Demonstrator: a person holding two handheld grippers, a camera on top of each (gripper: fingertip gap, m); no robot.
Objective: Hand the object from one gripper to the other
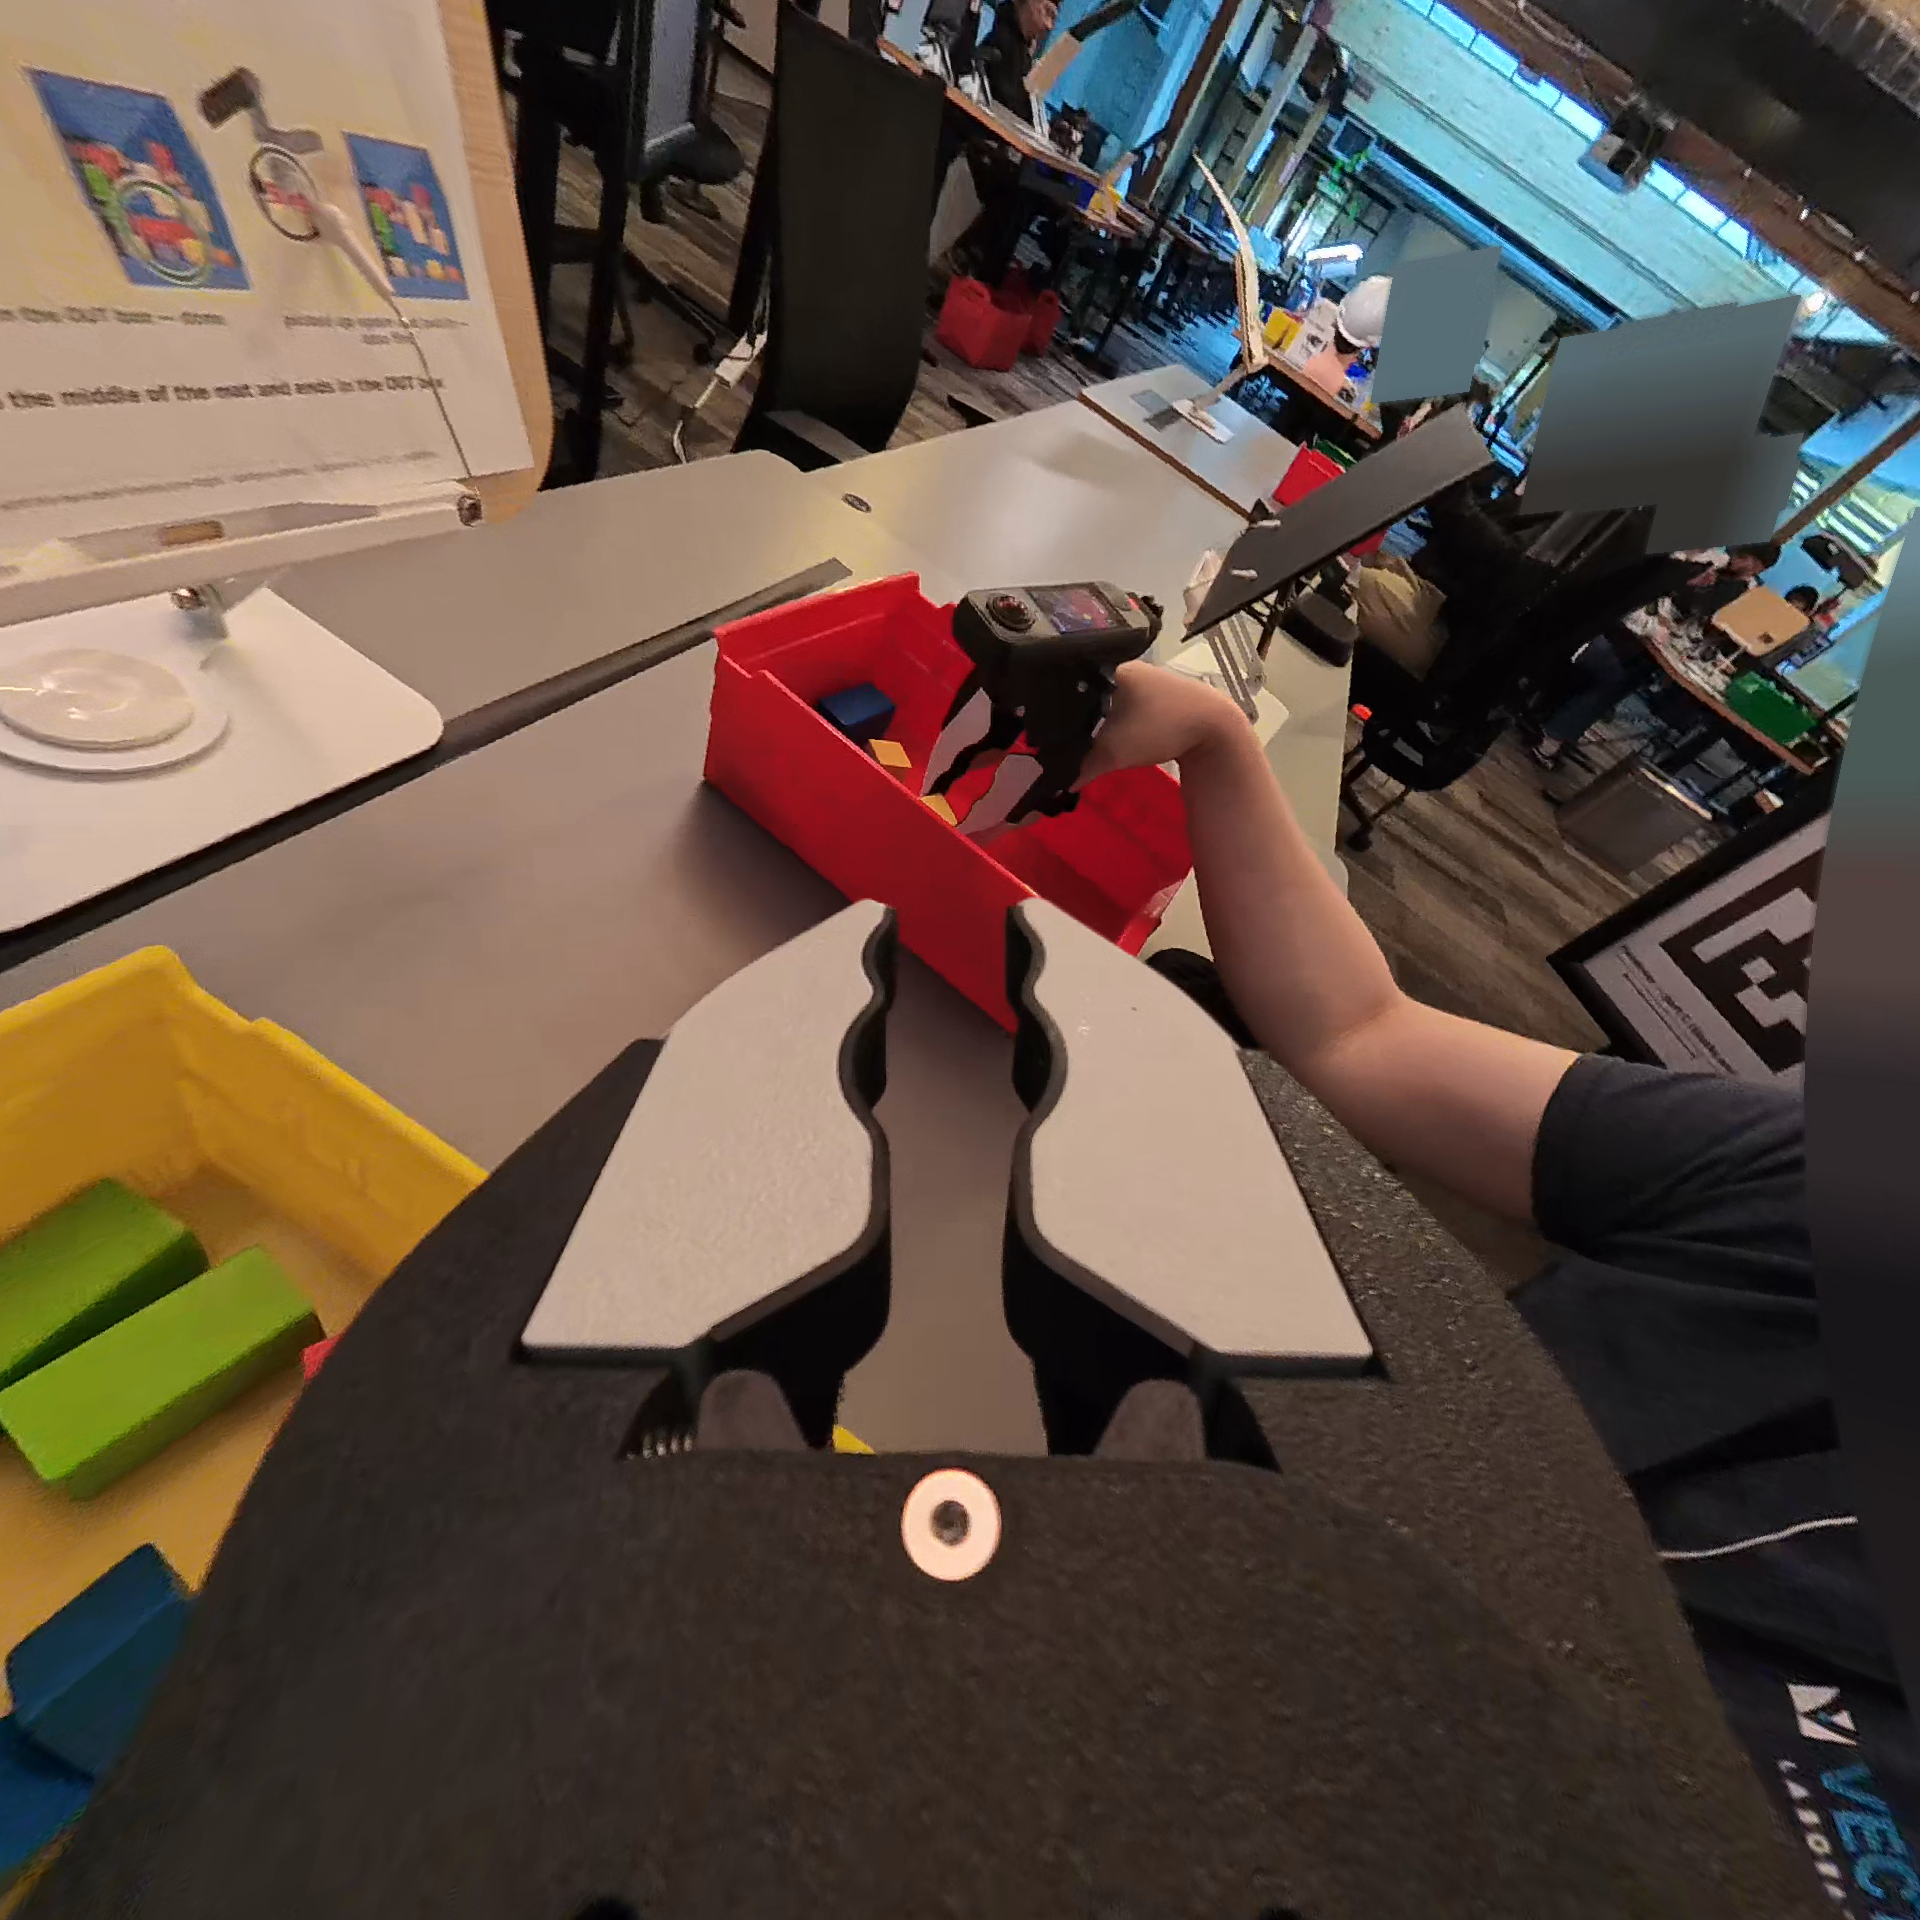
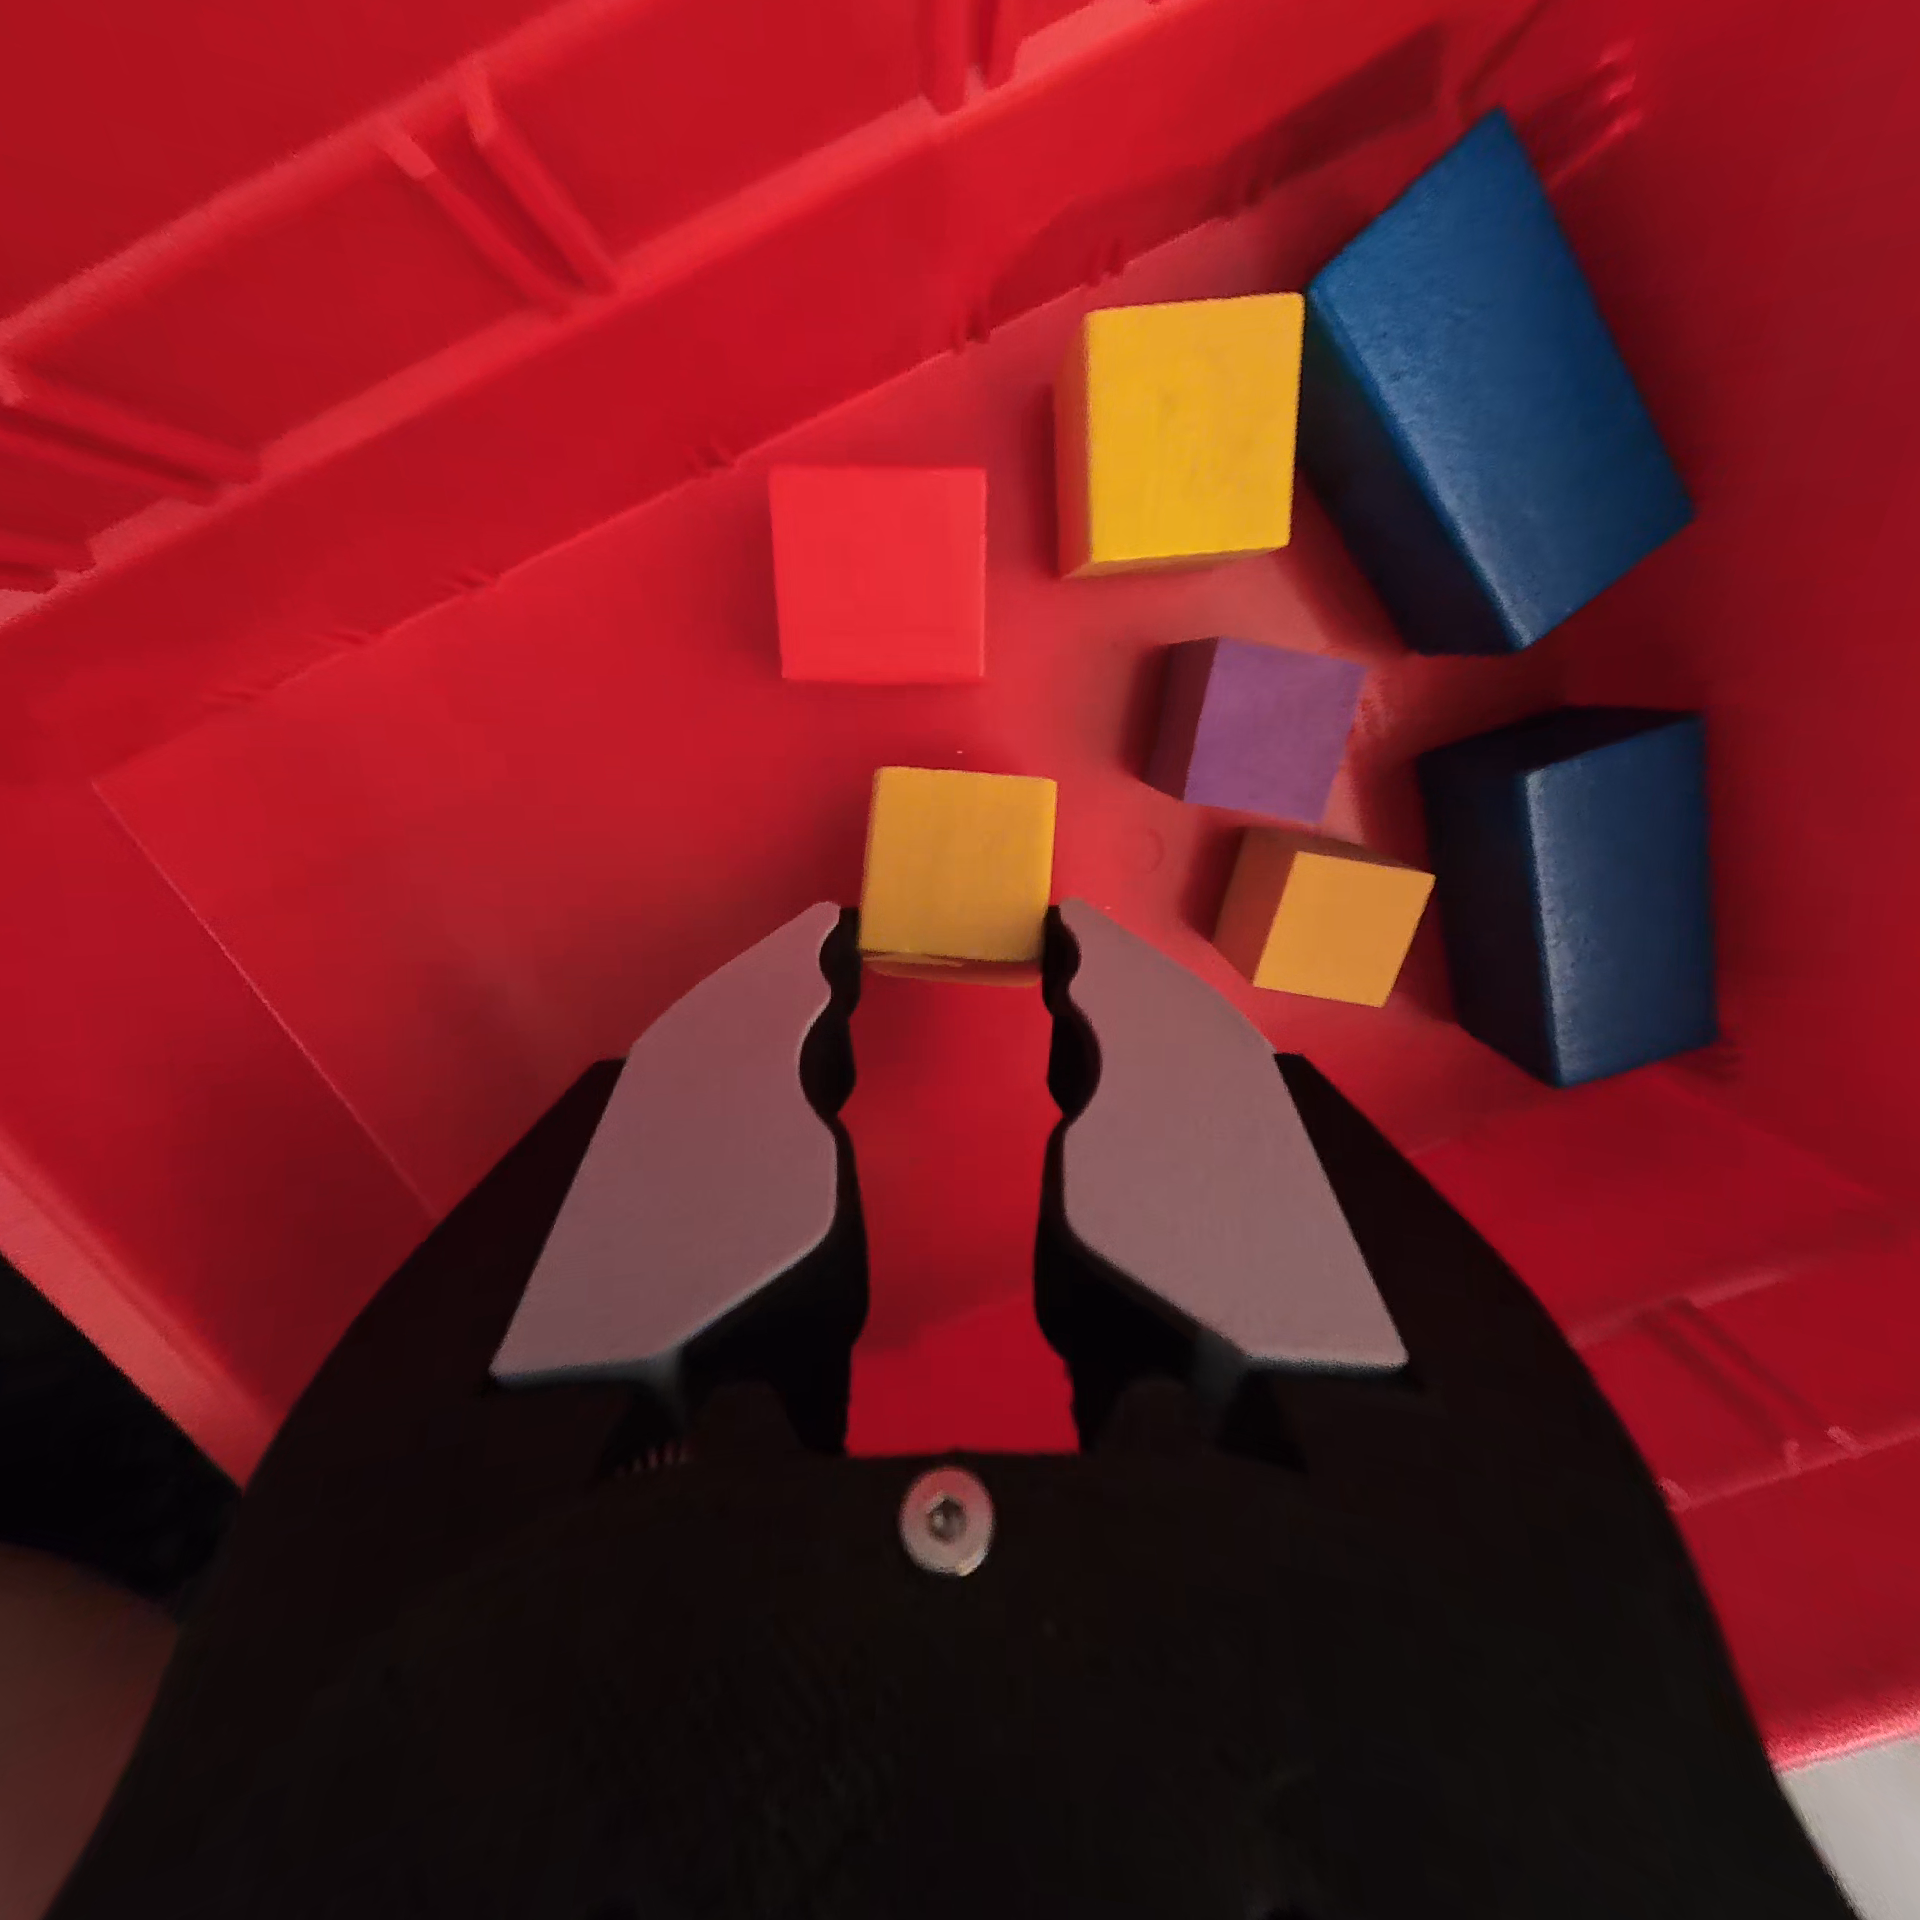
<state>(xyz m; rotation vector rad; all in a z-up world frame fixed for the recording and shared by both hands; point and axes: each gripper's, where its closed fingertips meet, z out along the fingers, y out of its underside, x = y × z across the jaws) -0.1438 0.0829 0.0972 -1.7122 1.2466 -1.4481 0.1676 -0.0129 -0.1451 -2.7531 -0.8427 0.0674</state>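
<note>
- Yellow cube [image 2: 956, 862] is sitting on the floor of the red bin [image 2: 520, 883], pinched at its near end between the tips of the right gripper [image 2: 951, 930], whose jaws are clenching on it.
- Around it are lying a red cube [image 2: 881, 574], a larger yellow block [image 2: 1184, 431], a purple cube [image 2: 1262, 727], an orange cube [image 2: 1325, 914] and two blue blocks [image 2: 1496, 384], all apart from the held cube.
- Left gripper [image 1: 948, 971] is hovering over the dark tabletop [image 1: 520, 852], its jaws parted and holding nothing, pointing toward the bin.
- Beside it a yellow bin [image 1: 208, 1049] is holding green blocks [image 1: 156, 1361] and a blue one [image 1: 94, 1662].
- Right gripper is reaching down into the red bin in the left wrist view.
</note>
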